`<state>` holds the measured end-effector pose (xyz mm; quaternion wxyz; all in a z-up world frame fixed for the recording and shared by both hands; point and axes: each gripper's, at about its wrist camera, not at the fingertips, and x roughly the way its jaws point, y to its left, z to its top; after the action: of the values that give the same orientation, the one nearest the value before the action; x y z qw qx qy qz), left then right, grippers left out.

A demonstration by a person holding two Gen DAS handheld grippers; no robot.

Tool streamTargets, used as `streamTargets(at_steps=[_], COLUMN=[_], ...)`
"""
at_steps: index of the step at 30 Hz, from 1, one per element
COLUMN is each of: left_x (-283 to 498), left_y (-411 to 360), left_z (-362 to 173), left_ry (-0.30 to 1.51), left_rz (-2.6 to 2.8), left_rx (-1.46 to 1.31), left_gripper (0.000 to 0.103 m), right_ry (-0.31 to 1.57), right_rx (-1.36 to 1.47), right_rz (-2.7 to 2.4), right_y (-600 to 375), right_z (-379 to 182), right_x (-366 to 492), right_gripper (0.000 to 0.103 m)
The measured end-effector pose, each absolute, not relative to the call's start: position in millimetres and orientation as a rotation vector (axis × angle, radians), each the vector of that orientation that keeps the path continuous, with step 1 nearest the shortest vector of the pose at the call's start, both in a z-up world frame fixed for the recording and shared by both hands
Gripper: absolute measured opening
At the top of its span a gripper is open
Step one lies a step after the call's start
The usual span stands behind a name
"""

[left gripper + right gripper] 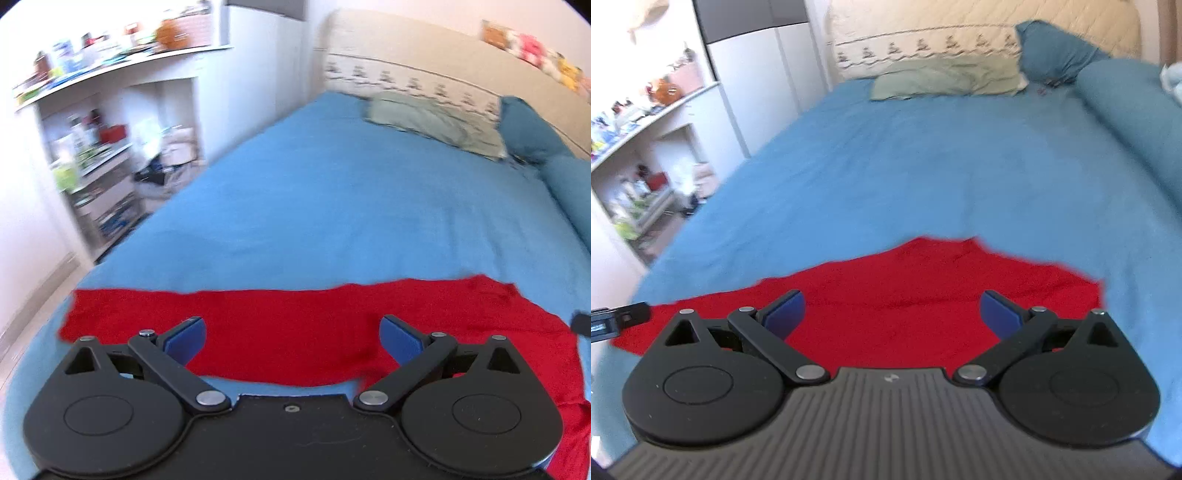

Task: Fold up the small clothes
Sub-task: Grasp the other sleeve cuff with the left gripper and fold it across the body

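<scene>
Red garment [295,332] lies spread flat across the near end of a bed covered in a blue sheet [332,206], as seen from the left wrist camera. Left gripper [291,338] hovers over the cloth's near edge, its blue-padded fingers [186,341] set wide apart with nothing between them. A green pillow [432,123] and a blue pillow [524,131] rest against the beige headboard [424,62] at the far end. Cluttered white shelving [107,147] stands beside the bed on the left. A dark part of the other tool [580,324] shows at the right edge, over the cloth.

Right wrist camera: the red garment [905,295] sits directly below the right gripper [892,312], its far edge rising to a blunt peak on the blue sheet [905,166]. Fingers [786,314] are spread apart, holding nothing. The green pillow [942,77] lies at the headboard [960,33]. Focus is soft throughout.
</scene>
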<state>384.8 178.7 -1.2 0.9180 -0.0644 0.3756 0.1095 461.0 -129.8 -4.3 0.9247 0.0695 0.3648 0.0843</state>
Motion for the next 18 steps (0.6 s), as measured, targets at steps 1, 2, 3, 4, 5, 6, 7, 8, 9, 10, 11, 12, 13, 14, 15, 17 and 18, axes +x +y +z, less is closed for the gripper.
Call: streamTargets(at_steps=[1,2,3,4,5,6,7,8,9,10,11,12,13,14,15,17,18], left_x=[382,378,376,373,370,368,368,366,366,366,366,368,370,370,371,377,380], left_y=[194,213,229,244,260,274,288,302,316,330,345,355,367,377,386,399,406], left_z=[-3,-7,-10,-15,-21,-29,-37,-45,-54,-62,-72,-81,-91,-98,-107,-120,-124], left_ry=[0.779,0.789,0.793,0.794,0.799,0.807,0.815,0.824,0.833,0.839,0.851,0.864,0.872,0.874,0.875,0.877,0.875], left_rz=[0.246,0.275,0.302,0.329,0.355,0.381,0.402,0.419,0.432,0.440,0.452,0.465,0.473,0.475,0.480,0.489,0.494], left_rx=[-0.152,-0.179,-0.201,-0.221,-0.237,-0.247,-0.256,-0.269,-0.291,-0.315,-0.344,-0.369,-0.398,-0.429,-0.462,-0.516,-0.535], left_gripper=[0.102,0.102,0.102,0.102,0.102,0.101,0.100,0.100,0.098,0.096,0.091,0.085,0.081,0.074,0.068,0.060,0.056], right_ry=[0.756,0.760,0.760,0.758,0.754,0.752,0.753,0.756,0.761,0.765,0.769,0.774,0.778,0.783,0.791,0.805,0.810], right_rx=[0.160,0.176,0.182,0.182,0.181,0.177,0.168,0.157,0.147,0.139,0.132,0.124,0.119,0.114,0.107,0.097,0.096], right_rz=[0.183,0.187,0.193,0.197,0.201,0.210,0.215,0.218,0.224,0.234,0.239,0.240,0.241,0.243,0.242,0.235,0.236], right_y=[-117,-104,-89,-76,-63,-51,-38,-25,-13,-2,8,17,23,29,36,43,47], right_z=[-4,-5,-4,-7,-10,-15,-20,-26,-33,-40,-46,-54,-60,-67,-75,-84,-88], right_x=[455,449,443,437,432,425,418,412,409,405,401,399,398,396,394,395,396], right_gripper=[0.103,0.103,0.103,0.103,0.103,0.103,0.103,0.103,0.103,0.103,0.103,0.103,0.103,0.103,0.103,0.103,0.103])
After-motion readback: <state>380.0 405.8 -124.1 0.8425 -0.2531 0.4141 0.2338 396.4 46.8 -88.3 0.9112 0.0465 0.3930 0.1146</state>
